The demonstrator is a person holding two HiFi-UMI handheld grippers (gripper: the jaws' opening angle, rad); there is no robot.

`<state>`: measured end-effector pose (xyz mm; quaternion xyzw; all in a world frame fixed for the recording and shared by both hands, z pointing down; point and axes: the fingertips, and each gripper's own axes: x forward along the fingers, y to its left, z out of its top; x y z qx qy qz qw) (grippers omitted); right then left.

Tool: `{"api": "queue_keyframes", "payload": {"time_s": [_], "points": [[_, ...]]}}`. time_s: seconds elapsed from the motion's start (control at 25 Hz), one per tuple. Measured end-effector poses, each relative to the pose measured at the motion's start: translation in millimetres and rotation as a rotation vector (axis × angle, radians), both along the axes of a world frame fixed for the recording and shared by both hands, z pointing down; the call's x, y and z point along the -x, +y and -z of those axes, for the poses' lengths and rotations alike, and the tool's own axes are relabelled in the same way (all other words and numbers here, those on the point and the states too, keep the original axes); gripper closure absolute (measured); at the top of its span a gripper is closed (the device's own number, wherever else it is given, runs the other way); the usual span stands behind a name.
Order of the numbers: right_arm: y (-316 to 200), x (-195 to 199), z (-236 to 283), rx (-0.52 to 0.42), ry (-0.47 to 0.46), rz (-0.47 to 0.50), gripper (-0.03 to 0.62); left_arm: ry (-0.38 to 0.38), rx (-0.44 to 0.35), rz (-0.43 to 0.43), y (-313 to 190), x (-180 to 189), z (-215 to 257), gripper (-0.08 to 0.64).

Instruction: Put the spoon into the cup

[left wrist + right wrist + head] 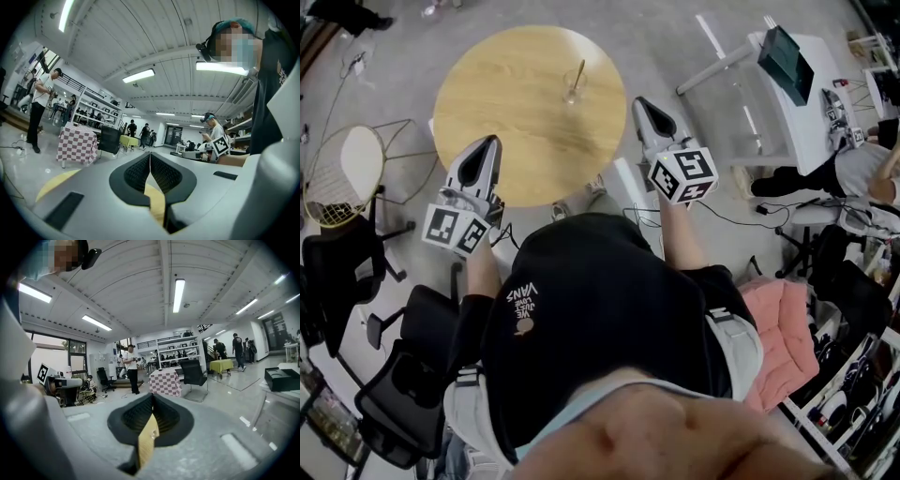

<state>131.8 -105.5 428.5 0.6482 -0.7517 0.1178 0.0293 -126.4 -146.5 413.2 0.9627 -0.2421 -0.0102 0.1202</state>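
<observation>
Already the one spoon (579, 71) stands inside the one glass cup (572, 92), its handle leaning out over the rim toward the far right. The cup sits alone on the far part of the round wooden table (506, 103), a little right of the middle.

Both tools are well apart from it, on the near side. The left gripper (494, 141) points over the table's near left part, and the cup lies far and to the right of its tip. The right gripper (638, 100) is at the table's right edge, with the cup to the left of its tip and slightly farther. Each gripper's own view shows its two dark ribbed jaws pressed together along one thin line with nothing between them.

Around the table, one wire chair (342, 173) with a pale seat stands to the left, two black office chairs (337, 258) are at the near left, and one white desk (741, 103) stands at the far right.
</observation>
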Motion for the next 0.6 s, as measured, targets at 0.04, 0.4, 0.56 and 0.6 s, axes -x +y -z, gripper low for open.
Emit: {"api": "queue_keyframes", "payload": {"time_s": [0.04,0.4,0.56,0.6], "points": [[4,1,1,-0.002,0.0,-0.003,0.594,0.0,-0.001,-0.006,2,0,0,0.56],[34,14,5,-0.001,0.006,-0.027,0.594,-0.001,-0.007,-0.055,17,4,-1,0.56],[45,25,4,0.007,0.001,-0.026,0.594,0.0,-0.005,-0.075,22,5,-2,0.56],[48,28,3,0.009,-0.001,-0.024,0.594,0.0,-0.005,-0.081,23,4,-2,0.56]]}}
